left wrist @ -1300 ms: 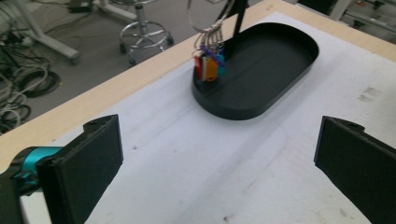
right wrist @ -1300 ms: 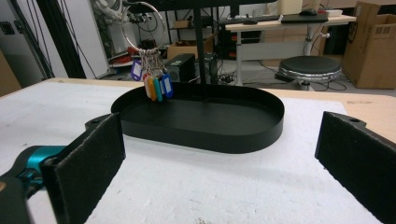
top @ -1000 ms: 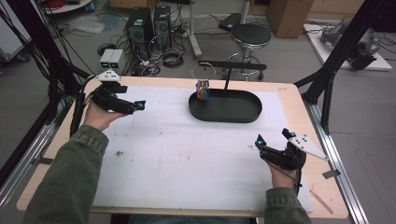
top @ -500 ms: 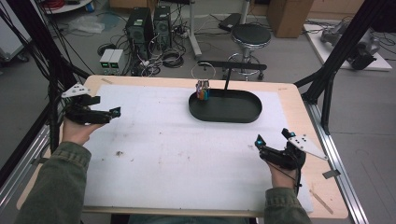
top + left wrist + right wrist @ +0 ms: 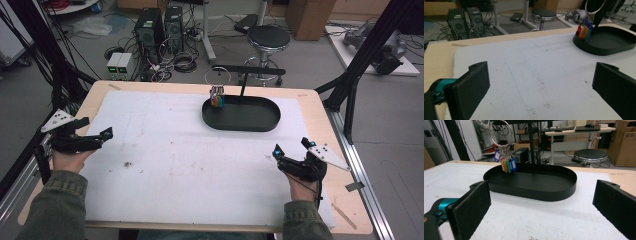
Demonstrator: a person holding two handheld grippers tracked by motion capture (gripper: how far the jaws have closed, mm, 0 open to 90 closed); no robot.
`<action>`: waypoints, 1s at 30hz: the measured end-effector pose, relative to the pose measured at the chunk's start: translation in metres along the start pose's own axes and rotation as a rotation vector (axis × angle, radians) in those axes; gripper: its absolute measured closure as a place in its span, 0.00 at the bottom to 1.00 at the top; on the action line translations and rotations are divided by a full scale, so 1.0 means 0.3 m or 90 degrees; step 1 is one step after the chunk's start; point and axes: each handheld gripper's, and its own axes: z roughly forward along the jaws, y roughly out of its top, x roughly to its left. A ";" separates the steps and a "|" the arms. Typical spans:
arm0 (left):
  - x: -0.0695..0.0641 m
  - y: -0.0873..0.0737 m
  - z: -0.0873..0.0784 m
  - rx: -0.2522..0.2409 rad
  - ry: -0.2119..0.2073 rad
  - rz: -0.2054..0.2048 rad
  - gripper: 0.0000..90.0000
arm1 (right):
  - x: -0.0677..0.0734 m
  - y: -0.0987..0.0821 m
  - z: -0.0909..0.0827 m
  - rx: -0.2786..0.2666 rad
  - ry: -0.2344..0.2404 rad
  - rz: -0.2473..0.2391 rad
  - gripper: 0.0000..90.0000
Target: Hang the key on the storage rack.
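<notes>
Key tags (image 5: 217,100) hang on a ring at the left end of the black tray (image 5: 260,125), far from both your grippers.

Your right gripper (image 5: 290,153) sits nearest you, low on the white mat (image 5: 190,150), jaws wide open and holding nothing. Your left gripper (image 5: 97,136) is at the left edge of the mat, jaws wide open too, touching nothing. A second ago your left gripper was farther up and more to the right; it has come back toward you. Your right gripper has stayed put. Farther off stands one tray with one black stand (image 5: 243,82). One ring (image 5: 501,132) hangs from it with about five tags: blue, orange, yellow, green, blue.
</notes>
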 end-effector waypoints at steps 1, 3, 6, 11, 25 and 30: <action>0.003 -0.009 -0.008 -0.006 0.002 -0.002 0.02 | 0.000 0.000 0.001 -0.001 0.001 0.000 0.01; 0.006 -0.017 -0.015 -0.010 0.004 -0.002 0.02 | 0.001 0.000 0.002 0.000 0.000 0.001 0.01; 0.007 -0.037 -0.034 -0.022 0.018 0.002 0.02 | 0.001 -0.001 0.003 -0.001 0.000 -0.004 0.01; -0.011 -0.068 -0.067 -0.065 0.039 0.024 0.02 | 0.001 -0.001 0.004 0.001 0.002 -0.006 0.01; -0.030 -0.156 -0.165 -0.186 0.135 -0.023 0.02 | 0.013 -0.001 0.002 0.000 0.003 -0.017 0.00; -0.019 -0.161 -0.174 -0.192 0.148 -0.030 0.02 | 0.016 0.000 -0.002 -0.003 0.000 -0.016 0.01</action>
